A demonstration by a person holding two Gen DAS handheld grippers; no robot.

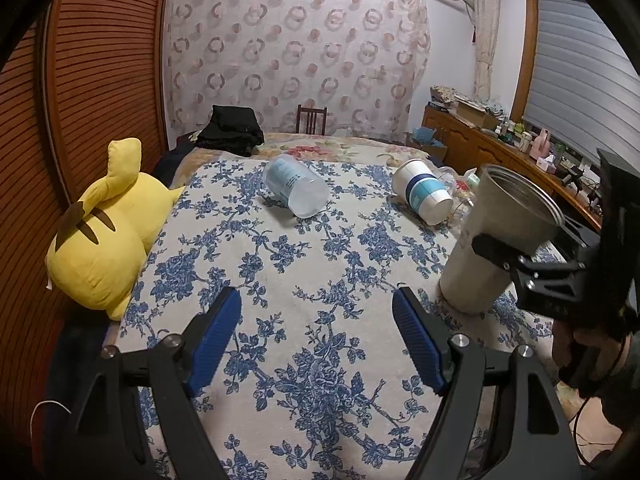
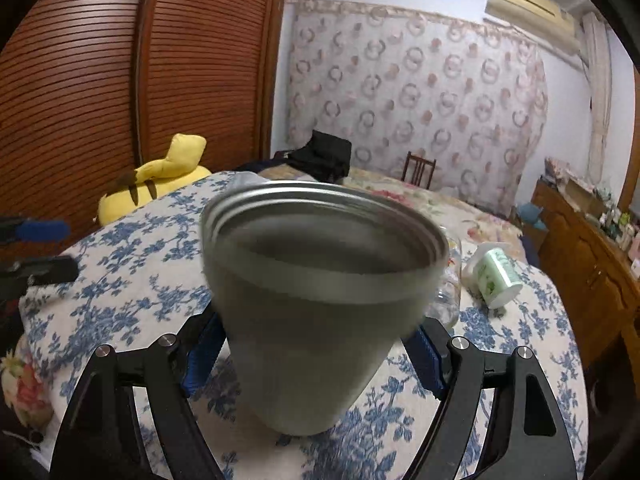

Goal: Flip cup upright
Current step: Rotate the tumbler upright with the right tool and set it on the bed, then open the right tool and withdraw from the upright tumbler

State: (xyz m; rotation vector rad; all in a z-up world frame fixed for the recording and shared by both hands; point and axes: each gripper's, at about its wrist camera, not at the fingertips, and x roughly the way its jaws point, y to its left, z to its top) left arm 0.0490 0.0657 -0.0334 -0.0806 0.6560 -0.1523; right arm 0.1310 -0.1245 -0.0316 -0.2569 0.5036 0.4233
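A grey metal cup [image 1: 494,240] stands mouth up, tilted a little, its base on the blue floral cloth [image 1: 312,288] at the right. My right gripper [image 2: 316,344] is shut on the grey metal cup [image 2: 320,300], which fills the right wrist view; the right gripper also shows in the left wrist view [image 1: 532,264]. My left gripper [image 1: 316,332] is open and empty above the cloth, left of the cup. A clear plastic cup [image 1: 296,188] and a white-and-blue paper cup [image 1: 422,192] lie on their sides farther back.
A yellow plush toy [image 1: 104,232] lies at the cloth's left edge. A small green-and-white cup [image 2: 494,276] lies on its side at the right. Black clothes [image 1: 232,128] sit at the back. A wooden cabinet [image 1: 500,148] runs along the right wall.
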